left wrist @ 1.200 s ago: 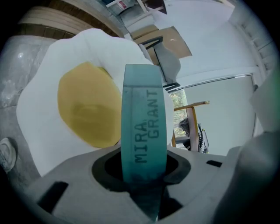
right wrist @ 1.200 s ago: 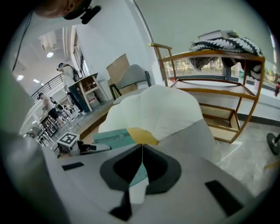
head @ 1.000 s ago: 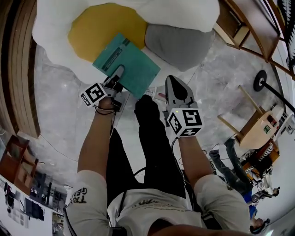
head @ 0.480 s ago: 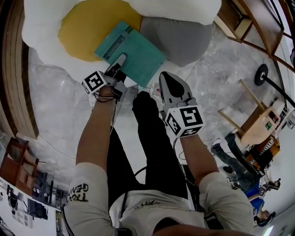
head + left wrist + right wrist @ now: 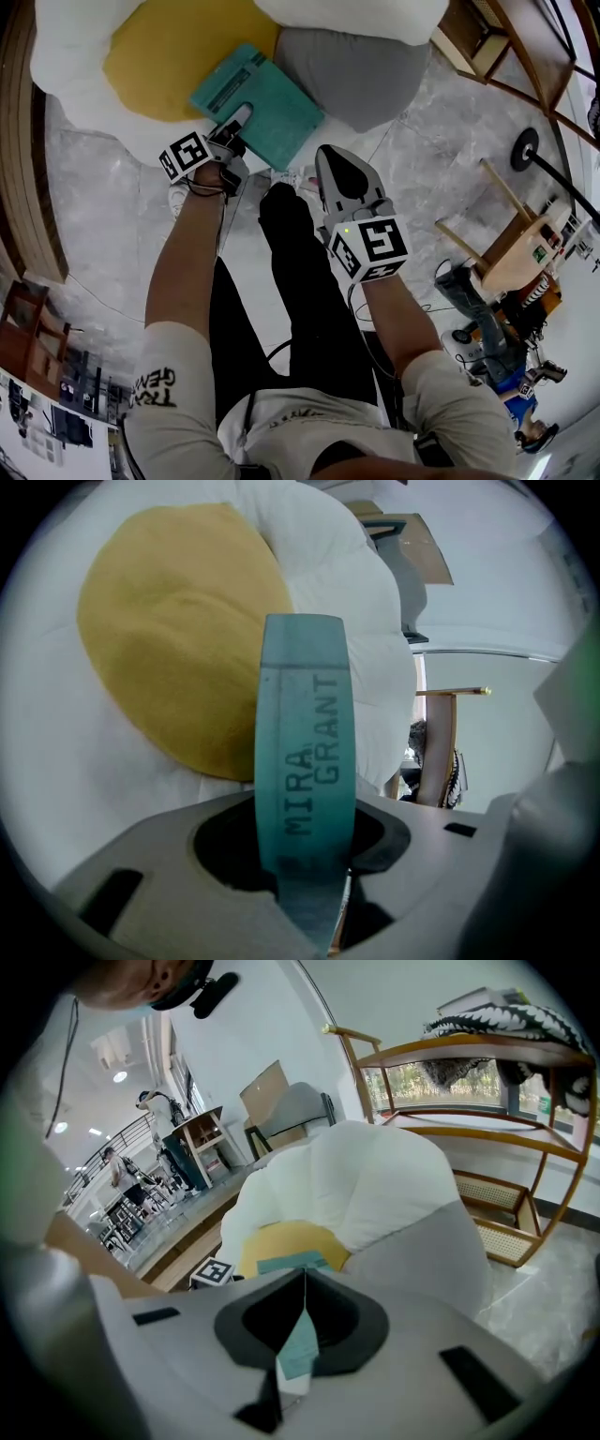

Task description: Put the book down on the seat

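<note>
Over the white puffy seat (image 5: 66,94), the outstretched left arm is angling the left gripper (image 5: 239,120) slightly downward, holding the teal hardcover book (image 5: 267,98) against a round yellow cushion (image 5: 159,52). Left gripper view: the fingers, just easing wider, are pinching its spine. Right gripper view: the right gripper (image 5: 300,1283) is pointing seatward, fingers pressing together.

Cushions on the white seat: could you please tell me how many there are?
2: round yellow fabric cushion at left, grey fabric cushion at right; more may be hidden.
</note>
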`<control>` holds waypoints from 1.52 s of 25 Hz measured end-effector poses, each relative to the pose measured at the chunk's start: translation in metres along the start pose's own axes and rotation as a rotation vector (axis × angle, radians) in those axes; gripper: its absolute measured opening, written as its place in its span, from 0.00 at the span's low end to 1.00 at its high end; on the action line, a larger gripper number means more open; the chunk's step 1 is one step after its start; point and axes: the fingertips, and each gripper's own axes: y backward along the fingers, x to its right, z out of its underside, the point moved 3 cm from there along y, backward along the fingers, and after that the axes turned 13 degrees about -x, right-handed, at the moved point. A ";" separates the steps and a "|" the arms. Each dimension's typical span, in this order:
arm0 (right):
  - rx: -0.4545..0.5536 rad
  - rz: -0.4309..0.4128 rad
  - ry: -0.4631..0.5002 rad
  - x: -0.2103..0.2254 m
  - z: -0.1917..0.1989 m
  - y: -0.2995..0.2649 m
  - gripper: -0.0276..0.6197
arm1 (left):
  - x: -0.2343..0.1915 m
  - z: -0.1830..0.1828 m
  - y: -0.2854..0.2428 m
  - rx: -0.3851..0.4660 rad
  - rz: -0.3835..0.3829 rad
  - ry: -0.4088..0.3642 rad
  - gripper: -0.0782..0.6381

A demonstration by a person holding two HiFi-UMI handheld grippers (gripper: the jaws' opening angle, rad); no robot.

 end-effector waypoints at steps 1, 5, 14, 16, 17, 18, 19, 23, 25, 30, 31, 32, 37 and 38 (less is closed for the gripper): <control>0.001 -0.001 0.001 0.002 -0.001 0.000 0.09 | -0.002 0.000 -0.001 -0.002 -0.004 -0.001 0.36; 0.001 0.002 0.000 0.008 -0.003 -0.002 0.09 | -0.012 0.005 -0.003 -0.037 -0.057 -0.015 0.43; -0.014 0.001 0.003 0.011 -0.002 -0.006 0.09 | -0.042 0.012 0.014 -0.082 -0.179 -0.023 0.49; -0.015 0.000 0.004 0.010 -0.001 -0.006 0.09 | -0.042 0.012 0.019 -0.075 -0.186 -0.022 0.49; -0.016 0.000 0.005 0.009 0.000 -0.005 0.09 | -0.042 0.012 0.021 -0.070 -0.190 -0.020 0.49; -0.016 0.000 0.008 0.006 0.000 -0.005 0.09 | -0.041 0.012 0.023 -0.067 -0.193 -0.019 0.49; -0.017 -0.001 0.013 0.003 -0.001 -0.005 0.09 | -0.040 0.012 0.027 -0.067 -0.197 -0.019 0.49; -0.012 -0.008 0.031 -0.014 -0.007 -0.008 0.09 | -0.038 0.016 0.048 -0.089 -0.239 -0.047 0.49; -0.005 -0.004 0.034 -0.018 -0.013 -0.008 0.09 | -0.034 0.022 0.057 -0.126 -0.274 -0.096 0.49; 0.022 0.014 0.026 -0.033 -0.025 0.000 0.09 | -0.010 0.028 0.090 -0.184 -0.409 -0.323 0.21; 0.025 0.018 0.029 -0.038 -0.027 0.002 0.09 | 0.000 0.027 0.096 -0.182 -0.421 -0.379 0.18; 0.025 0.022 0.034 -0.042 -0.029 0.004 0.09 | 0.013 0.026 0.101 -0.177 -0.423 -0.428 0.17; 0.021 0.037 0.046 -0.064 -0.041 0.025 0.09 | 0.093 0.017 0.125 -0.091 -0.378 -0.582 0.14; 0.026 0.041 0.045 -0.069 -0.045 0.031 0.09 | 0.109 0.012 0.134 -0.059 -0.381 -0.606 0.14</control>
